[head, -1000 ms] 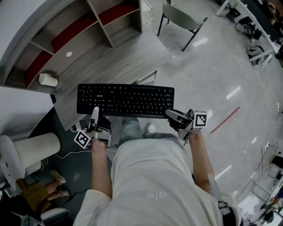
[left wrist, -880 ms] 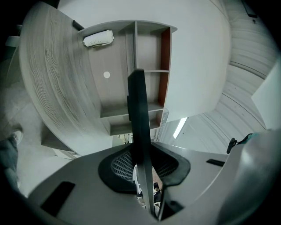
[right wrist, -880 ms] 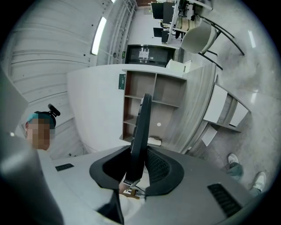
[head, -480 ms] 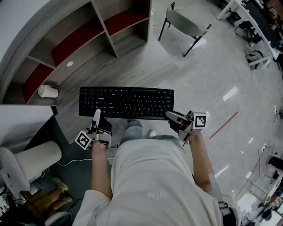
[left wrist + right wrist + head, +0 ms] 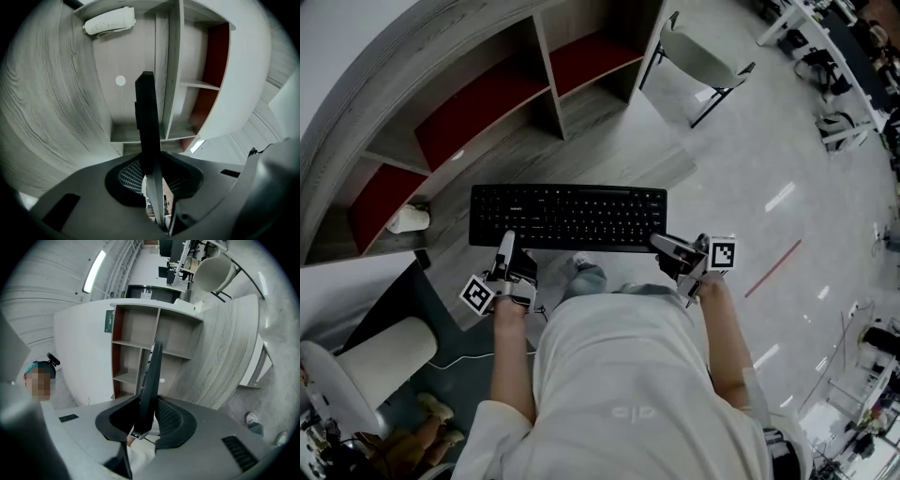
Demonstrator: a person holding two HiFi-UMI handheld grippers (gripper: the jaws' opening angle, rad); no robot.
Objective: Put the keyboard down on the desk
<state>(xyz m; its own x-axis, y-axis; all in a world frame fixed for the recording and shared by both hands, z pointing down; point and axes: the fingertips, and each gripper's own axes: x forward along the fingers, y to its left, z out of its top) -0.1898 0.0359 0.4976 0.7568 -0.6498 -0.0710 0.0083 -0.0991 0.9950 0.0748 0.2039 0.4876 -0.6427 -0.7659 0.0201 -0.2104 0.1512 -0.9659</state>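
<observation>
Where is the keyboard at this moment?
In the head view the keyboard is mid-frame, gripped by the left tool at its near-left edge and the right tool at its near-right corner, over the desk front.

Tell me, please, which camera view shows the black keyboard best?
The head view: the keyboard shows whole from above, keys visible, with the left claw and right claw shut on its near edge. Both gripper views show it only edge-on, as a thin dark strip.
</observation>
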